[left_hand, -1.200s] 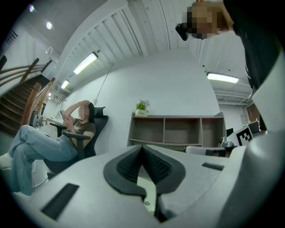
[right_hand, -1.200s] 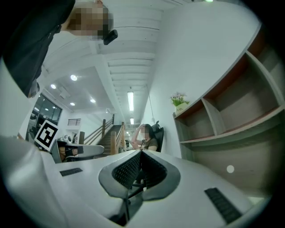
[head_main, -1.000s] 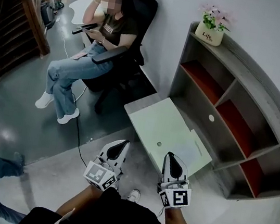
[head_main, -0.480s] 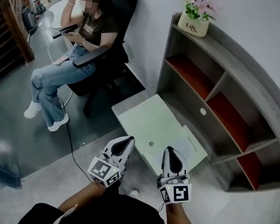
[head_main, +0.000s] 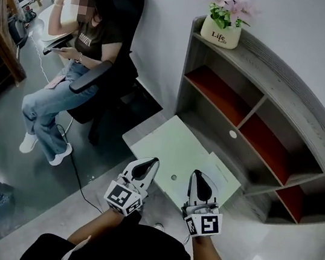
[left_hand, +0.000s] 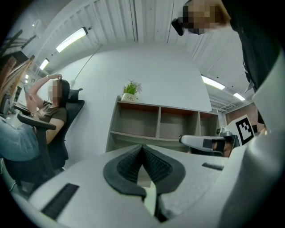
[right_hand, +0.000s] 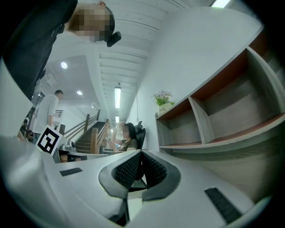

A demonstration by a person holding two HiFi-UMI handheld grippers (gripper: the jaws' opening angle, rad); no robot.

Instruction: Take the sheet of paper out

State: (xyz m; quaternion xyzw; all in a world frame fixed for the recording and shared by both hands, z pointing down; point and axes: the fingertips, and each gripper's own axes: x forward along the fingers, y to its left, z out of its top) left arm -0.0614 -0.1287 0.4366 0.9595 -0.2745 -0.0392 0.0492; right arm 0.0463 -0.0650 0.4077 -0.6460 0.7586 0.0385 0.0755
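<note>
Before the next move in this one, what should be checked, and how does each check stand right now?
1. Sheet of paper in view, flat on the table: ok.
2. Nothing lying on the sheet: ok.
3. Left gripper empty: ok.
4. Right gripper empty, the nearer one to the sheet: ok.
5. Jaws apart for a grasp: not ok, both shut.
6. Sheet edge liftable: cannot tell.

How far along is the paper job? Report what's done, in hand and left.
Done: nothing visible; the sheet of paper lies flat on the table, at its right corner by the shelf unit. In hand: the left gripper and right gripper are both shut and empty, poised at the table's near edge. Left: open one, grasp the sheet, take it away.
</note>
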